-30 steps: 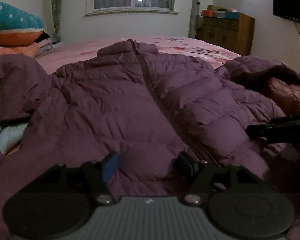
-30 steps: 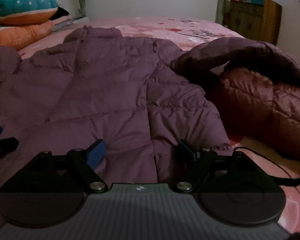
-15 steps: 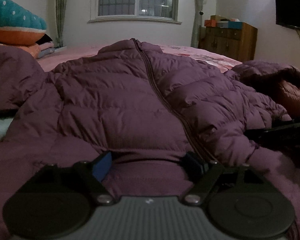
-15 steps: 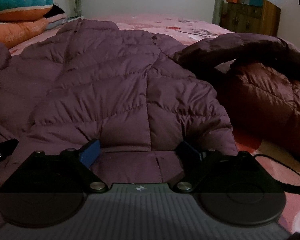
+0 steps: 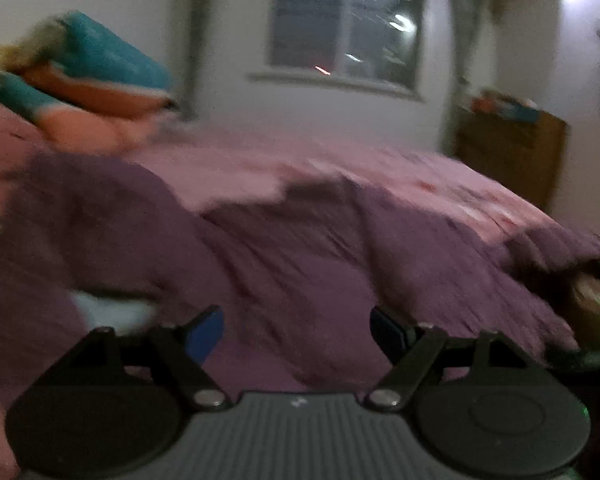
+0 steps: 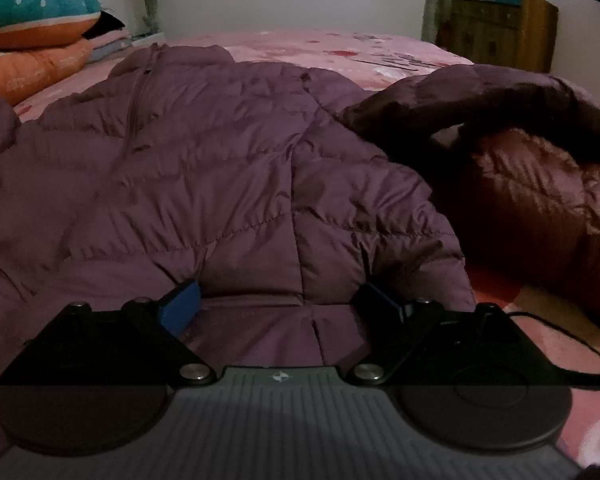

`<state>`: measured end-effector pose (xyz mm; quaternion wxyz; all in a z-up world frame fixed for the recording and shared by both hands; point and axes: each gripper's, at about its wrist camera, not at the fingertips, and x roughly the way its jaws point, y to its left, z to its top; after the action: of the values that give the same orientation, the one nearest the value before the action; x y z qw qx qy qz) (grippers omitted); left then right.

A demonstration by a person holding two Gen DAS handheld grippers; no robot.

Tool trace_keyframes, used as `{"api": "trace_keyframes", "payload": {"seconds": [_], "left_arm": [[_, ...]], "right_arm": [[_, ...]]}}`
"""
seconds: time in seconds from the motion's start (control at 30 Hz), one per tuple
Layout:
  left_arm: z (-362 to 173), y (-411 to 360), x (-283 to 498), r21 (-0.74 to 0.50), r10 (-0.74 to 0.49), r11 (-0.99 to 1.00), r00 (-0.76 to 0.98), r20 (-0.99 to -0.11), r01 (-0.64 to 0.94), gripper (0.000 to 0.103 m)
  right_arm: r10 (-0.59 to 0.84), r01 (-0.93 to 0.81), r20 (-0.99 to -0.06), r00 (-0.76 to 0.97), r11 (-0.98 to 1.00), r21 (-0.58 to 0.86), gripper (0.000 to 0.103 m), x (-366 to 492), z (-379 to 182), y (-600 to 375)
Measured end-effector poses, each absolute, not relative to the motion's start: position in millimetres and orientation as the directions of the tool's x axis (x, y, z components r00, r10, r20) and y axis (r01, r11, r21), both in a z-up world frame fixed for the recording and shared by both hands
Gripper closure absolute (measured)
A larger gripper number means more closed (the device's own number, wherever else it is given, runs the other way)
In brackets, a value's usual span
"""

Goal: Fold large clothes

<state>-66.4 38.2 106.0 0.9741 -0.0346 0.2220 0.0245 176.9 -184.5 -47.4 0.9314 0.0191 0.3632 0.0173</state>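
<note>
A purple puffer jacket (image 6: 228,184) lies spread across the pink bed (image 6: 340,46), collar toward the window, its zip running up the middle. The right hand-held gripper (image 6: 279,302) has its jaws spread wide with a bulge of the jacket's hem between them; I cannot tell whether the pads press it. The left hand-held gripper (image 5: 298,330) hangs above the jacket (image 5: 300,248), jaws wide apart and empty, its view smeared. Stacked pillows (image 6: 32,20) sit at the left.

Each gripper, left gripper (image 5: 296,330) and right gripper (image 6: 280,300), is built of black linkage arms, silver pivot screws, round black discs, a ribbed grey body and blue-faced pads.
</note>
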Motion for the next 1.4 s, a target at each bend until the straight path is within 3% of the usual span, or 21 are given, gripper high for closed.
{"api": "trace_keyframes", "payload": {"seconds": [0.1,0.23,0.33,0.43,0.67,0.87,1.0,1.1,1.2,1.4], "left_arm": [[126,63,-79,0.023,0.220,0.973,0.888,-0.404,-0.231,0.020],[130,101,-79,0.040,0.399,0.906,0.817,-0.416,-0.422,0.016],[128,121,-70,-0.003,0.443,0.869,0.781,-0.439,-0.495,0.016],[127,125,-54,-0.032,0.464,0.847,0.767,-0.443,-0.530,0.016],[108,152,-2,0.084,0.585,0.762,0.626,-0.516,-0.643,0.017],[87,169,-1,0.132,0.594,0.745,0.561,-0.577,-0.654,0.018],[84,185,-3,0.079,0.517,0.786,0.582,-0.628,-0.614,0.062],[93,198,-8,0.007,0.448,0.810,0.612,-0.652,-0.586,0.080],[109,213,-15,-0.115,0.347,0.825,0.657,-0.669,-0.553,0.088],[178,223,-21,-0.336,0.137,0.849,0.785,-0.603,-0.407,0.089]], "right_arm": [[0.018,-0.013,-0.643,0.766,1.000,0.013,0.000,168,-35,-180],[0.004,-0.015,-0.511,0.860,1.000,-0.018,0.000,148,-10,-176],[0.030,-0.028,-0.437,0.899,1.000,0.011,0.000,141,3,-176],[0.061,-0.048,-0.426,0.903,0.998,0.042,0.000,142,5,-173],[0.114,-0.091,-0.439,0.891,0.993,0.073,0.000,152,1,-165],[0.139,-0.101,-0.460,0.877,0.989,0.106,0.000,164,-3,-163],[0.156,-0.118,-0.462,0.873,0.987,0.111,0.000,166,-3,-158],[0.165,-0.126,-0.455,0.875,0.985,0.115,0.000,167,-3,-158],[0.165,-0.120,-0.439,0.883,0.985,0.128,0.000,167,0,-163],[0.166,-0.090,-0.431,0.887,0.977,0.192,0.000,170,2,-177]]}}
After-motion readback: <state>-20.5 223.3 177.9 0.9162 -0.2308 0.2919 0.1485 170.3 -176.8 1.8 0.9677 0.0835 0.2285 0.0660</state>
